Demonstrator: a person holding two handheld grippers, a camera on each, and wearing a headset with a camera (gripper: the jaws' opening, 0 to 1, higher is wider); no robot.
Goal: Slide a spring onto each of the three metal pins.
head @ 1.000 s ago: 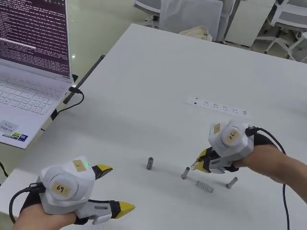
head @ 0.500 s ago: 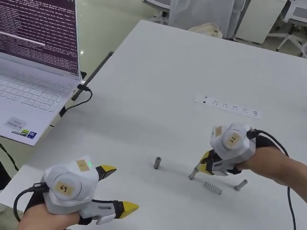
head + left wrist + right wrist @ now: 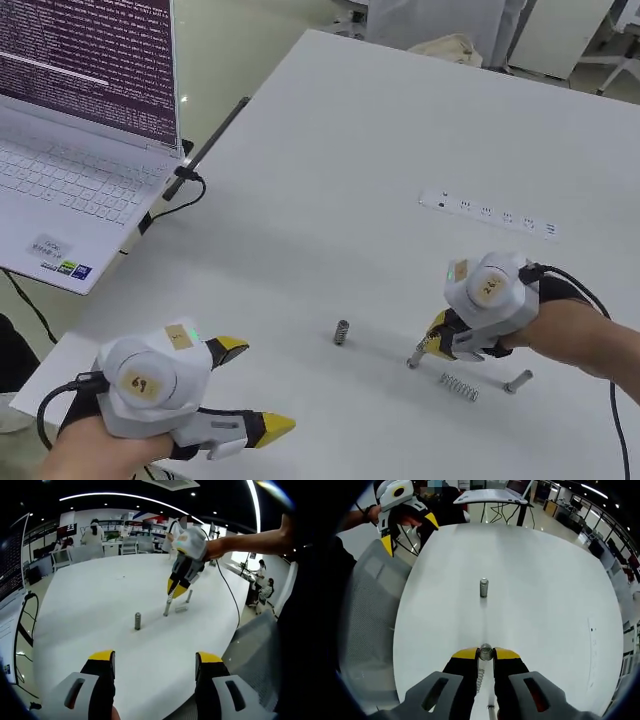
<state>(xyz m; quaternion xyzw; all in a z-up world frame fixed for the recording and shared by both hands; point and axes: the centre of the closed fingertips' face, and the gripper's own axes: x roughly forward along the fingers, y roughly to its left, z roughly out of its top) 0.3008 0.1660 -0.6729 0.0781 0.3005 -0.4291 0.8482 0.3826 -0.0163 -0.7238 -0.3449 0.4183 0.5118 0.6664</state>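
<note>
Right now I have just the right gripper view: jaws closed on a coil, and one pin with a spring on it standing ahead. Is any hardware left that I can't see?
Observer: Yes. In the head view a loose spring lies on the table close beside the right gripper.
Operator: Is there a pin for it?
Observer: A bare pin lies on its side just beyond that spring, apart from it.
Operator: How does the pin under my jaws stand?
Observer: In the left gripper view the held pin is nearly upright. Its lower end appears to rest on the table, and the spring sits around its upper part.
</note>
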